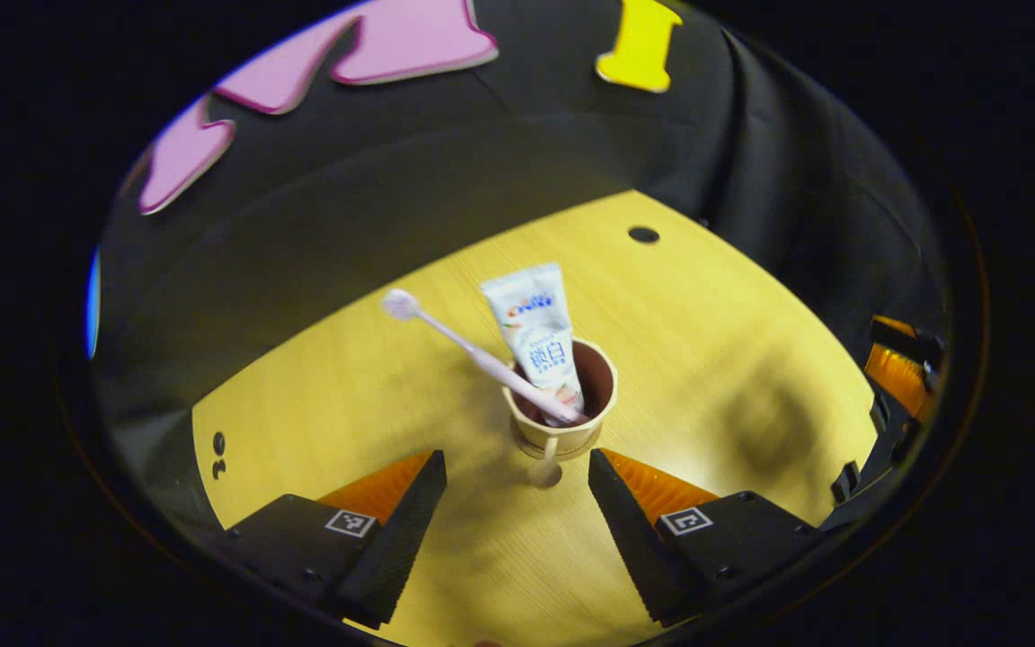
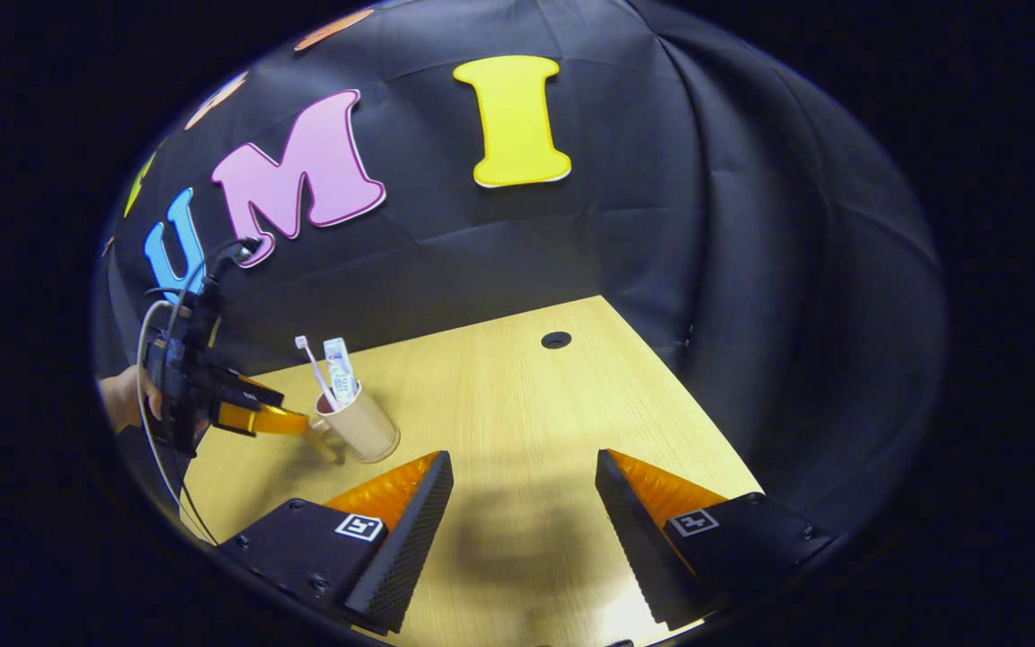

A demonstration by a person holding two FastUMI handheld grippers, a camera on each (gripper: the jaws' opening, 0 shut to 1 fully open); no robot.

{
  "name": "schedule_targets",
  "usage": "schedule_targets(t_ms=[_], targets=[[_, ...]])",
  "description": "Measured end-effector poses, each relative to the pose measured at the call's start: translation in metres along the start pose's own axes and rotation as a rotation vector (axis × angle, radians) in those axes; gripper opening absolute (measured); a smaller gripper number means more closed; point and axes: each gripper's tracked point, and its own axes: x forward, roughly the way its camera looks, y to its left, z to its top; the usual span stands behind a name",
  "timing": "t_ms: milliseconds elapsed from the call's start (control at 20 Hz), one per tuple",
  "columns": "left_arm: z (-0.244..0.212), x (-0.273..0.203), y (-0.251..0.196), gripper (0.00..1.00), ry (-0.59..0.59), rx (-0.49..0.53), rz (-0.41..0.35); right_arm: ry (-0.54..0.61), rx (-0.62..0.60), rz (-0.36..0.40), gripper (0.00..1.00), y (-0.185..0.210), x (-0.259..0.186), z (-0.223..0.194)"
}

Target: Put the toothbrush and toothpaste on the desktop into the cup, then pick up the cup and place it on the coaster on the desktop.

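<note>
With the pink toothbrush (image 1: 473,350) and white toothpaste tube (image 1: 537,337) leaning loose in the tan handled cup (image 1: 562,422) on the wooden desktop (image 1: 715,377), tipping is the risk. Left gripper (image 1: 517,503) is spread wide w/ the handle between its fingers, nothing gripped; right gripper (image 2: 525,521) is also wide, well apart. An off-centre handle grip or fast lift could tilt the cup and spill the contents.

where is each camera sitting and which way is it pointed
Left gripper view: rides on the left tool, angled down at the cup holding the toothbrush and toothpaste; its own two fingers spread open at the bottom, the cup's handle toward them.
Right gripper view: rides on the right tool, looking across the desk toward the booth's cloth wall; its own open fingers at the bottom, with the left tool and a hand at the left edge.
Shared: the cup, toothbrush, toothpaste, the desk and its round hole.
</note>
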Motion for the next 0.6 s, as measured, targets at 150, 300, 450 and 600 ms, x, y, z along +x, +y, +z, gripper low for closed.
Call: schedule_targets(t_ms=[150,300,450,600], targets=[[0.012,-0.052,0.017,0.99,-0.181,-0.123,0.070,-0.033,-0.014,0.021,0.98,0.018,-0.023,0.011],[0.003,-0.111,0.028,0.99,-0.323,-0.222,0.122,-0.086,-0.043,0.029,0.98,0.036,-0.056,0.028],[-0.016,-0.168,0.033,0.99,-0.450,-0.266,0.176,-0.147,-0.058,0.040,0.98,0.056,-0.098,0.040],[-0.032,-0.244,0.036,0.99,-0.606,-0.316,0.245,-0.205,-0.044,0.038,0.98,0.070,-0.136,0.044]])
